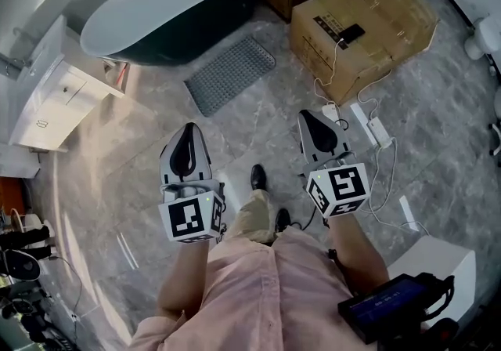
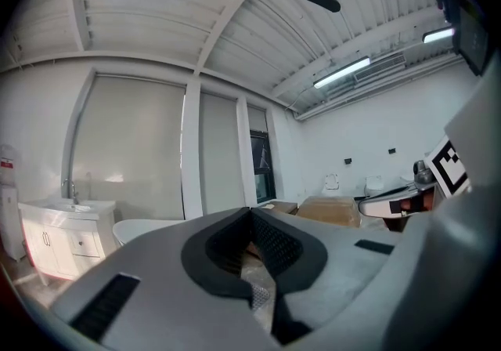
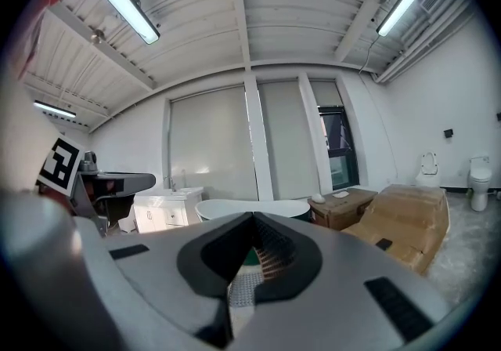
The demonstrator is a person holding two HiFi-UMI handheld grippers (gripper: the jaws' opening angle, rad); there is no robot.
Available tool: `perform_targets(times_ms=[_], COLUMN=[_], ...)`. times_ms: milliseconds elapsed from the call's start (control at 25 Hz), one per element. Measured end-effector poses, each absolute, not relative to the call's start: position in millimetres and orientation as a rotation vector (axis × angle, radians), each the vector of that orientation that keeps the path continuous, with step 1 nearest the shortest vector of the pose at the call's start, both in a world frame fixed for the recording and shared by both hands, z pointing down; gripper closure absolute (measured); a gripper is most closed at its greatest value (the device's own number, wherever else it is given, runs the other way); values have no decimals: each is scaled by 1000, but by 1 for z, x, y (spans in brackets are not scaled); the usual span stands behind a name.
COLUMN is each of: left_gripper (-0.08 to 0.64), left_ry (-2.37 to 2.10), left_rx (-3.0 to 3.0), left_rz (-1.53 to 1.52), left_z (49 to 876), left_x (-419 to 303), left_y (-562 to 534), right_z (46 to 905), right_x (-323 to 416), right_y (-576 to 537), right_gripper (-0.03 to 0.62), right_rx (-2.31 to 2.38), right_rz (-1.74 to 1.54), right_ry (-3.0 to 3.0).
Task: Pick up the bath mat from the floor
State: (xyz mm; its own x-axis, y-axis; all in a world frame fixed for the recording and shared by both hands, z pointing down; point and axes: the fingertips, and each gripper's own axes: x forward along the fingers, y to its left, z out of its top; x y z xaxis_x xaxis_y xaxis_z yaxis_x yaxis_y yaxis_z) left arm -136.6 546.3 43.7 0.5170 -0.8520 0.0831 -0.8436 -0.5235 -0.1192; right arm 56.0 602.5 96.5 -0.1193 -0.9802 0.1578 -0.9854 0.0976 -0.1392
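Lying flat on the floor, the grey studded bath mat (image 1: 229,74) is found just in front of the dark, white-rimmed bathtub (image 1: 168,9), set at a slant to its side. It is probably placed there as the step-out spot from the tub. It is untouched, and nothing is lifted yet.

Both tongs are held level at about waist height, well short of the bathtub and well apart from the mat. The left gripper (image 1: 189,134) is closed tip to tip with nothing held; only floor is seen through the gap behind its pads. The right gripper (image 1: 311,124) is likewise closed and empty. Both are pointed towards the bathtub, so an approach is judged to be under way, with the jaws to be opened only once the mat's edge is reached.

The floor (image 1: 117,146) is laid in glossy grey marble-patterned tile, on which a thin mat may be hard to get a jaw under. Right of the bathtub, large cardboard boxes (image 1: 368,24) are stacked, and loose white cables (image 1: 380,177) are trailed across the tile nearer the person. Left of the bathtub, a white vanity cabinet (image 1: 55,99) is set. Behind the bathtub, tall blinds are drawn, and strip lights are hung from a ribbed white ceiling.
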Motion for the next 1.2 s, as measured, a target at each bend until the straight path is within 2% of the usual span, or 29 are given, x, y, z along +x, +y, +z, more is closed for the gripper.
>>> perform_targets(times_ms=[640,1200], left_gripper=[534,534], left_ry=[1433,1410], left_rx=[-2673,-2718], left_rz=[-75,-120], left_z=[10,31], left_x=[-133,-110], left_y=[372,312], right_z=[62,71], right_x=[48,77], right_y=[433,382], right_gripper=[575,574], right_rx=[2088,2142], right_rz=[206,227], right_ry=[-2304,-2255])
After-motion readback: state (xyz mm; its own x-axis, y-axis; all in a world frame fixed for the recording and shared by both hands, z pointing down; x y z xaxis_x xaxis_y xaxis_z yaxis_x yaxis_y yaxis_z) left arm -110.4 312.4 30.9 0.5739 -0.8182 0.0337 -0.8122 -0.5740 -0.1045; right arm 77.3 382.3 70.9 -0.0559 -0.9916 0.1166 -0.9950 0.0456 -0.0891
